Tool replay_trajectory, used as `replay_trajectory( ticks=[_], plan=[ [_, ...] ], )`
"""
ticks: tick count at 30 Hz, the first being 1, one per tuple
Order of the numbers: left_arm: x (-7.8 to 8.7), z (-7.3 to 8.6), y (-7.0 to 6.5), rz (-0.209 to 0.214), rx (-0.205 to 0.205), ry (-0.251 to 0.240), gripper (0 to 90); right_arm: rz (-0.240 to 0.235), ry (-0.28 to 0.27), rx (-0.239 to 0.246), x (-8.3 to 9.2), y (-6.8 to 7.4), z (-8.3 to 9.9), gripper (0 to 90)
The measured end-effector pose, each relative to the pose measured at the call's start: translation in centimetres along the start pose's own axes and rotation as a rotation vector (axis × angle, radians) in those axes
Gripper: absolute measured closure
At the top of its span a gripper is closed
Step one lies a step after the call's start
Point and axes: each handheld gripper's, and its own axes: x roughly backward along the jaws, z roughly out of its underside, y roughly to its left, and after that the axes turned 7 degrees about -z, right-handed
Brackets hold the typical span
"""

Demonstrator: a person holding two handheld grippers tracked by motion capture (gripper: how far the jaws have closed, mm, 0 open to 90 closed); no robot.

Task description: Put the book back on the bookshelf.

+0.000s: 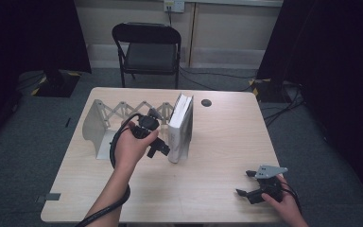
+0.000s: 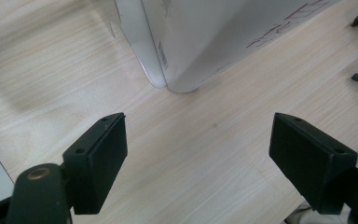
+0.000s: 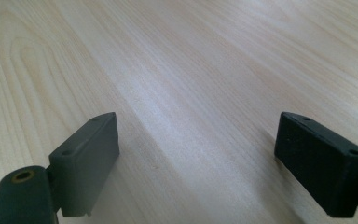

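- High view: one white book (image 1: pixel 181 126) stands upright near the middle of the wooden table (image 1: pixel 217 156), at the right end of a white expanding book rack (image 1: pixel 105 124). No writing on it can be read from here.
- The left gripper (image 1: pixel 159 147) is held just beside the book's near left corner; its tips are dark against the hand, and touch cannot be judged here.
- The right gripper (image 1: pixel 246 182) rests low at the table's near right corner, well apart from the book, jaws spread with nothing between them. Its grey three-cornered plate sits on top.
- One black folding chair (image 1: pixel 147 47) stands beyond the table; one small dark round spot (image 1: pixel 206 102) lies on the tabletop right of the book.
- Left gripper view: two black jaws stand wide apart over bare wood, holding nothing. The book's rounded bottom corner sits ahead of them, clear of both pads. Dark red print runs along its cover, cut off and too slanted to read; small print on the spine is blurred.
- At the right edge two dark tips of the other gripper poke in.
- Right gripper view: two jaws wide apart over pale wood grain, empty.
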Motion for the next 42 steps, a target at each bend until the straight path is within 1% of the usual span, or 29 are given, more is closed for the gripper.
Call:
replay_trajectory(
  ticks=[1, 3, 6, 7, 10, 16, 18, 22, 24, 25, 28, 30, 34, 35, 36, 40, 42],
  plan=[
    [-0.1, 0.1, 0.0, 0.008, -0.005, 0.003, 19.2, 0.0, 0.0, 0.0, 0.0, 0.0, 0.0, 13.1],
    [-0.2, 0.3, 0.1, 0.001, -0.002, 0.001, 19.2, 0.0, 0.0, 0.0, 0.0, 0.0, 0.0, 13.1],
    [-0.4, 0.5, 0.3, 0.011, 0.002, 0.001, 19.2, 0.0, 0.0, 0.0, 0.0, 0.0, 0.0, 13.1],
    [-0.4, 0.6, 0.4, 0.005, 0.001, 0.0, 19.2, 0.0, 0.0, 0.0, 0.0, 0.0, 0.0, 13.1],
    [-0.6, 0.9, 0.6, 0.009, 0.01, 0.003, 19.2, -0.001, 0.0, -0.001, 0.0, 0.0, 0.0, 13.1],
    [-0.9, 1.3, 0.9, 0.006, 0.004, 0.005, 19.2, 0.0, 0.0, -0.001, 0.0, 0.0, 0.0, 13.1],
    [-1.1, 1.5, 1.0, 0.017, 0.01, 0.0, 19.3, -0.001, 0.001, -0.002, 0.0, 0.0, 0.0, 13.1],
    [-1.4, 1.9, 1.1, 0.016, 0.018, 0.004, 19.5, -0.001, 0.001, 0.0, 0.0, 0.0, 0.0, 13.1],
    [-1.4, 2.0, 1.2, 0.018, 0.009, 0.009, 19.5, -0.001, 0.001, 0.0, 0.0, 0.0, 0.0, 13.1],
    [-1.5, 2.0, 1.3, 0.022, 0.015, 0.005, 19.5, -0.001, 0.001, 0.0, 0.0, 0.0, 0.0, 13.1],
    [-1.6, 2.2, 1.3, 0.023, 0.014, 0.0, 19.5, -0.001, 0.001, 0.0, 0.0, 0.0, 0.0, 13.1],
    [-1.7, 2.3, 1.4, 0.024, 0.002, 0.006, 19.5, -0.001, 0.001, -0.001, 0.0, 0.0, 0.0, 13.1],
    [-2.1, 2.6, 1.6, 0.029, 0.012, 0.008, 19.9, -0.001, 0.001, 0.0, 0.0, 0.0, 0.0, 13.1],
    [-2.2, 2.7, 1.6, 0.028, 0.007, 0.012, 19.9, -0.001, 0.001, 0.0, 0.0, 0.0, 0.0, 13.1],
    [-2.3, 2.8, 1.6, 0.029, 0.011, 0.015, 19.9, -0.001, 0.001, 0.0, 0.0, 0.0, 0.0, 13.1],
    [-2.6, 3.1, 1.8, 0.025, 0.013, 0.012, 19.9, -0.002, 0.001, 0.0, 0.0, 0.0, 0.0, 13.1],
    [-2.7, 3.2, 1.9, 0.031, 0.013, 0.016, 20.0, -0.001, 0.002, 0.0, 0.0, 0.0, 0.0, 13.1]
  ],
)
